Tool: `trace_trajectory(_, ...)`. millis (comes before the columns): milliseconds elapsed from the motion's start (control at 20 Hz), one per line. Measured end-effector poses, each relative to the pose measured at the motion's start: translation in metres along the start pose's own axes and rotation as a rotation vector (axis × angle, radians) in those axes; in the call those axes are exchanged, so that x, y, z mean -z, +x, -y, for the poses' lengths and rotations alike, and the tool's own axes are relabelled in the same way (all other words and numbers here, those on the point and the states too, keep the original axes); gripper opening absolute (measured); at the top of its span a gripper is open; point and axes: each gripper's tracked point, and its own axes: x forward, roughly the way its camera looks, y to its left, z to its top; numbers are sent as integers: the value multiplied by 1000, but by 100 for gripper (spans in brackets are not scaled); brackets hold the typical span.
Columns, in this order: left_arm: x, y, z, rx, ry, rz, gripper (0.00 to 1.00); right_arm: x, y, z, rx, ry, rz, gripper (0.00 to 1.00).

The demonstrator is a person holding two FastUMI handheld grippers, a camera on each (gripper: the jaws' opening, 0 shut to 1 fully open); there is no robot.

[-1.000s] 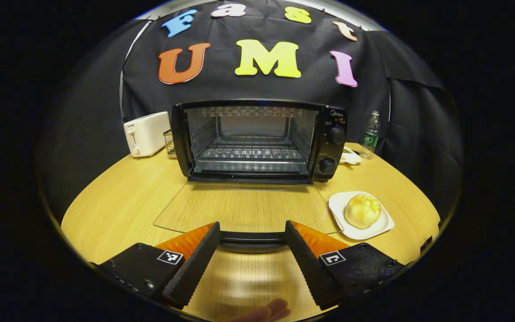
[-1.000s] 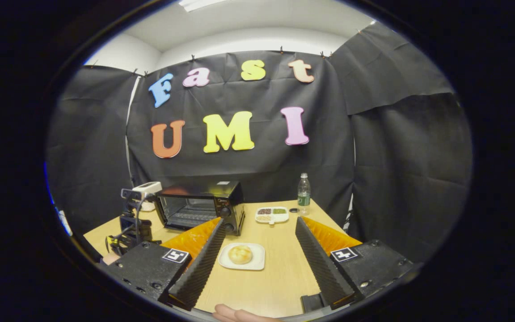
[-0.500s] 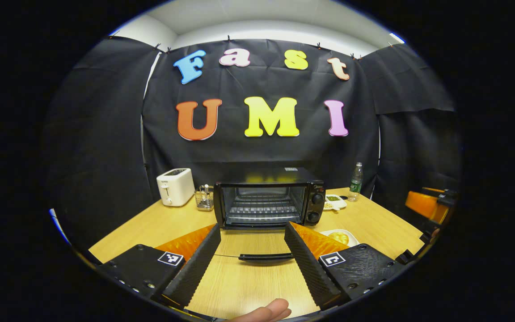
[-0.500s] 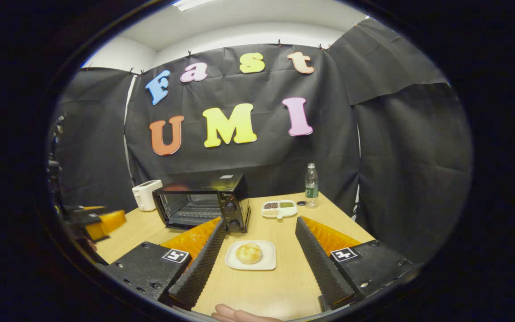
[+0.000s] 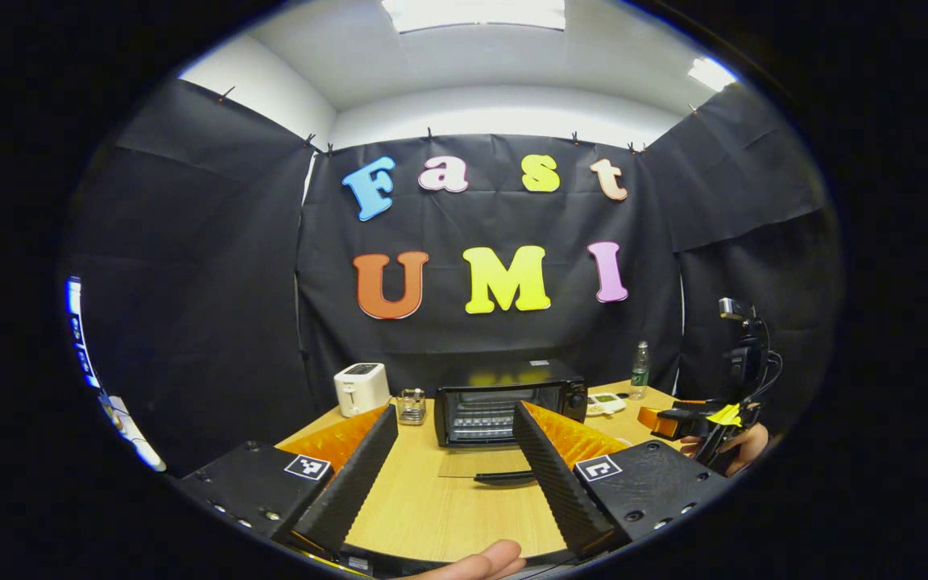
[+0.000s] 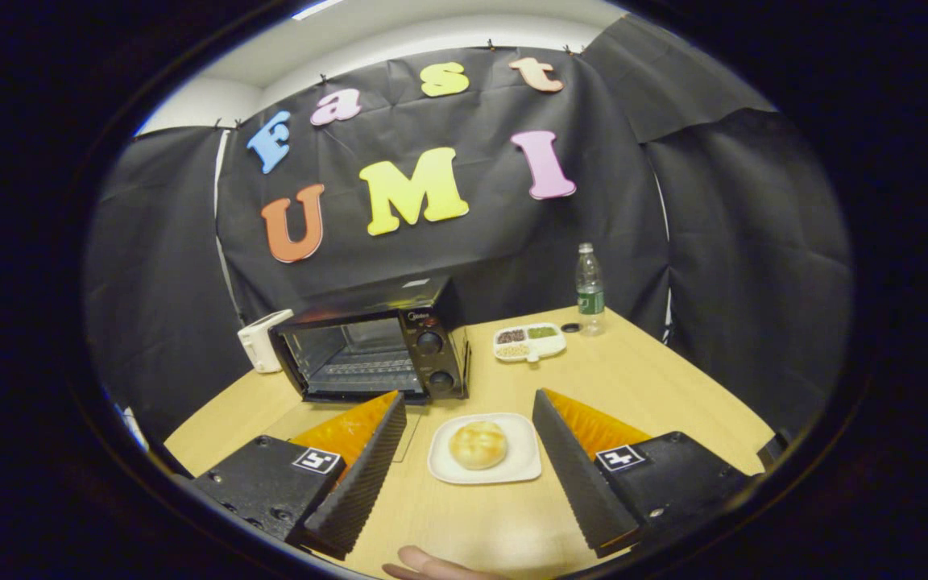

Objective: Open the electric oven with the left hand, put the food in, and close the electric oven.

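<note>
In the right gripper view, the right gripper (image 6: 468, 463) is held spread and empty, with the bun (image 6: 478, 444) framed between its fingers. The bun is carried on a white plate (image 6: 522, 467) near the front of the bench (image 6: 657, 387), just in front of the oven's control side. The bun is judged light, soft and easily crushed; it is best taken across its middle with light pressure.

In the left gripper view, the left gripper (image 5: 453, 467) is likewise spread and empty.

Farther back, the electric oven (image 6: 375, 342) is seen with its door (image 5: 486, 464) lowered flat. A small logo is carried above its knobs but cannot be read.
</note>
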Motion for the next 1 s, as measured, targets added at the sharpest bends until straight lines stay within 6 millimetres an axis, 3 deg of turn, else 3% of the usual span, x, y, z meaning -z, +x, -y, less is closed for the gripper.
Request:
trace_trajectory(250,4,-9,-11,-29,-44,4,95,40,46,11,71,-63,-76,96)
trace_trajectory(450,5,-10,-11,-25,-46,2,95,70,72,4,82,-142,-117,96)
trace_trajectory(850,17,-8,-4,-18,-46,-11,95,115,112,7,126,-146,-255,97)
trace_trajectory(1000,15,-4,-15,-47,-55,-6,95,130,121,9,121,-116,-325,97)
